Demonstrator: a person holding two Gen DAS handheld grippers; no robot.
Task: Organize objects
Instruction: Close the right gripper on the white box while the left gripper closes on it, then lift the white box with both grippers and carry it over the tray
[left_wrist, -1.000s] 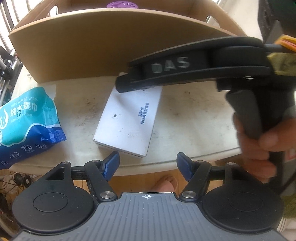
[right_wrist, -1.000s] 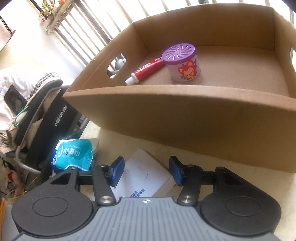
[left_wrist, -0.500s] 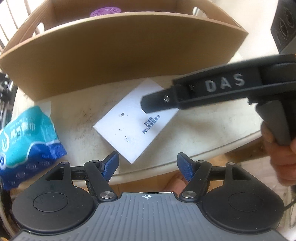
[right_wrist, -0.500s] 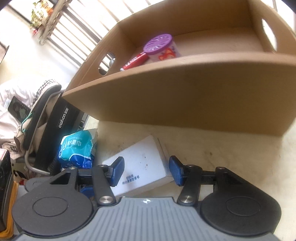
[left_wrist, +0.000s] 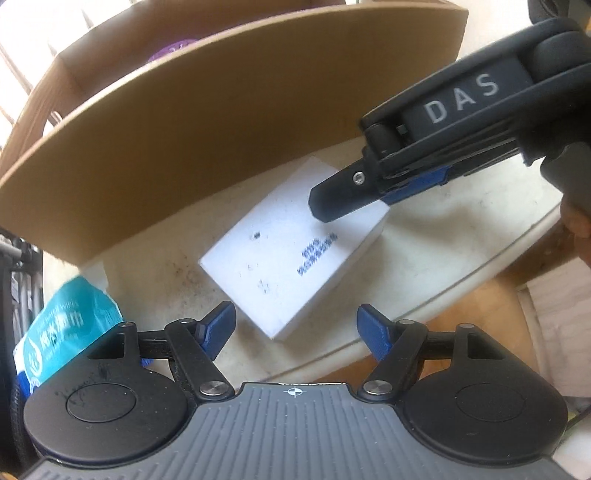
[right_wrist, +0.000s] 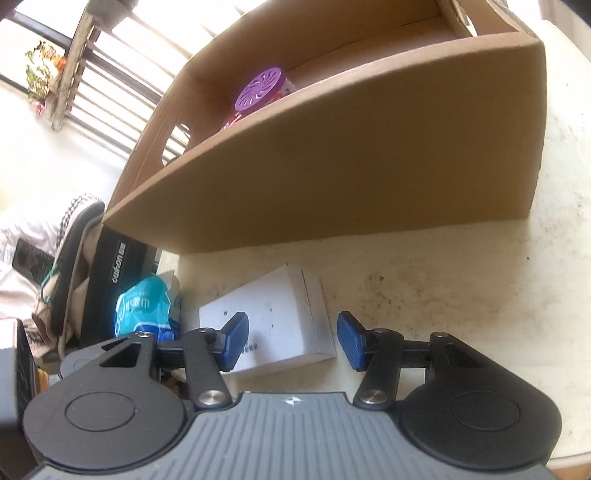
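A flat white box (left_wrist: 291, 258) with small blue print lies on the pale table in front of a large cardboard box (left_wrist: 221, 129). My left gripper (left_wrist: 295, 325) hangs over its near corner; the jaws are opening and no pad touches it. My right gripper (left_wrist: 332, 201) reaches in from the right, its black fingertip over the box's far end. In the right wrist view the white box (right_wrist: 273, 317) lies between and beyond the blue pads of the right gripper (right_wrist: 293, 339), which is open. A purple-lidded jar (right_wrist: 260, 90) stands inside the cardboard box (right_wrist: 351, 166).
A blue pack of wet wipes (left_wrist: 70, 332) lies at the table's left edge, also in the right wrist view as the wipes pack (right_wrist: 144, 310). A black seat (right_wrist: 118, 269) stands beyond that edge. The table's rim (left_wrist: 480, 266) curves close on the right. A hand (left_wrist: 576, 229) holds the right gripper.
Both grippers have moved in toward the white box and rolled, so the scene tilts. The right gripper's tip has come down from the box's far side over its end. The left jaws stand slightly wider.
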